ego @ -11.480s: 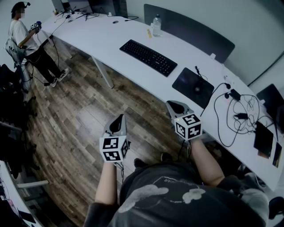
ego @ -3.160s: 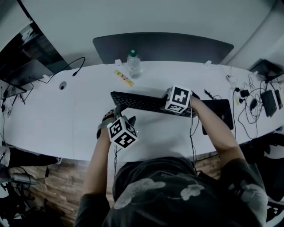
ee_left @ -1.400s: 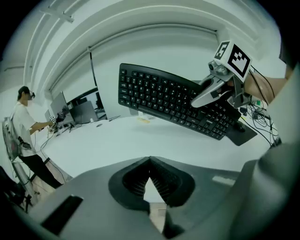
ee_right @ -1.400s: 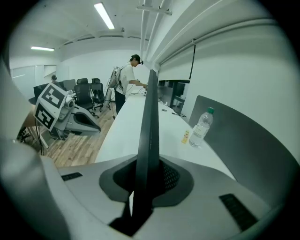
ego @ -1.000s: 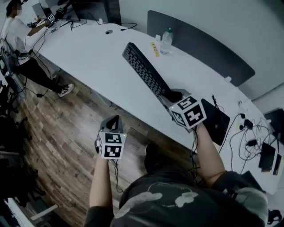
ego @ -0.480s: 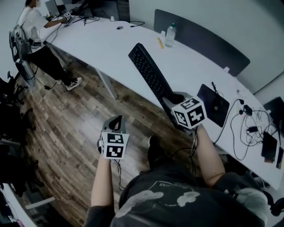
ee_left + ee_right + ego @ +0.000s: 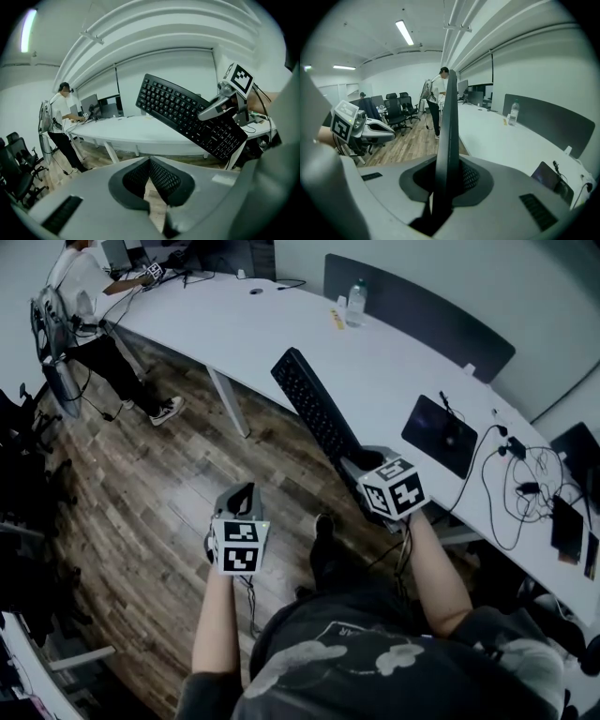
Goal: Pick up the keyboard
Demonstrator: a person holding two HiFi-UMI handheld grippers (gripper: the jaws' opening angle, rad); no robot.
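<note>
The black keyboard hangs in the air, tilted on edge, over the white table's front edge and the wooden floor. My right gripper is shut on its near end, and the right gripper view has the thin keyboard edge standing upright between the pads. In the left gripper view the keyboard shows key side up, with the right gripper clamped on it. My left gripper is shut and empty over the floor, left of the keyboard; its pads meet.
The long curved white table carries a water bottle, a dark pad and tangled cables. A person stands at the table's far left end. Office chairs stand on the floor.
The right gripper has drawn the keyboard back from over the table toward the floor side. The left gripper has moved with it, staying shut and empty.
</note>
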